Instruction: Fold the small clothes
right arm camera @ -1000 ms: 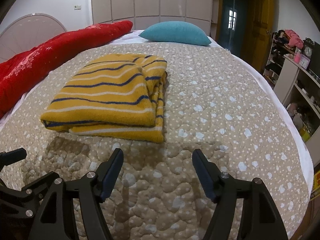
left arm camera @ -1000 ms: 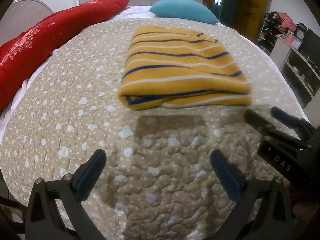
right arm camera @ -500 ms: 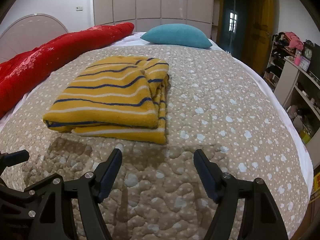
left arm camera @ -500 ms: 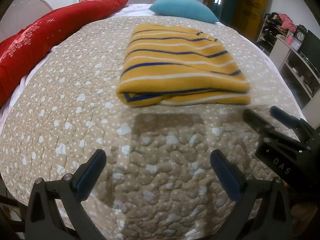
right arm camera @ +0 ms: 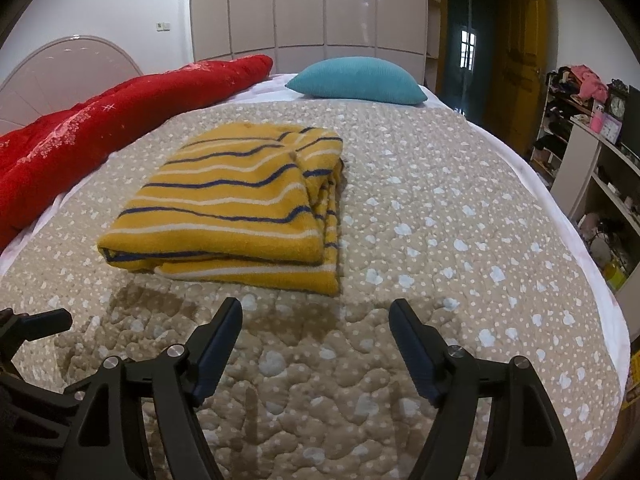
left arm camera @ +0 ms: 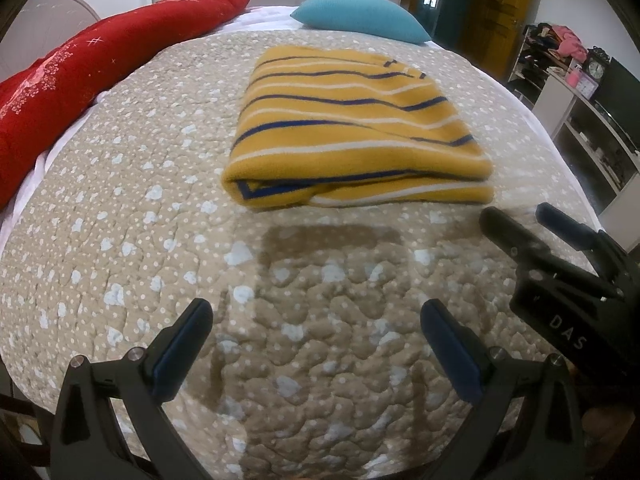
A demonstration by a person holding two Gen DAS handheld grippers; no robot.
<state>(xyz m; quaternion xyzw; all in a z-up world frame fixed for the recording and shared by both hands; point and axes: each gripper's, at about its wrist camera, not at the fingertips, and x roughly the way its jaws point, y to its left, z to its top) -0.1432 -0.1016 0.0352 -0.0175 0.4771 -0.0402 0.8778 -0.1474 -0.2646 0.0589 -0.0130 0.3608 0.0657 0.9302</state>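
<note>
The yellow striped garment (left arm camera: 356, 128) lies folded into a compact rectangle on the quilted bedspread (left arm camera: 120, 240), in the upper centre of the left wrist view and the centre left of the right wrist view. Its folded edge faces the cameras, with stacked layers visible along the near side.

The left gripper (left arm camera: 316, 344) sits at the bottom of its own frame, fingers spread wide, holding nothing. It is clear of the garment, with bare quilt between the two.

The right gripper (right arm camera: 316, 340) sits at the bottom of its own frame, fingers likewise spread wide and holding nothing. It appears also at the right edge of the left wrist view, just beside the left gripper and near the garment's near right corner, not touching it.

A red blanket (right arm camera: 100, 136) runs along the upper left of both frames. A teal pillow (right arm camera: 356, 80) rests at the top centre, beyond the garment.
</note>
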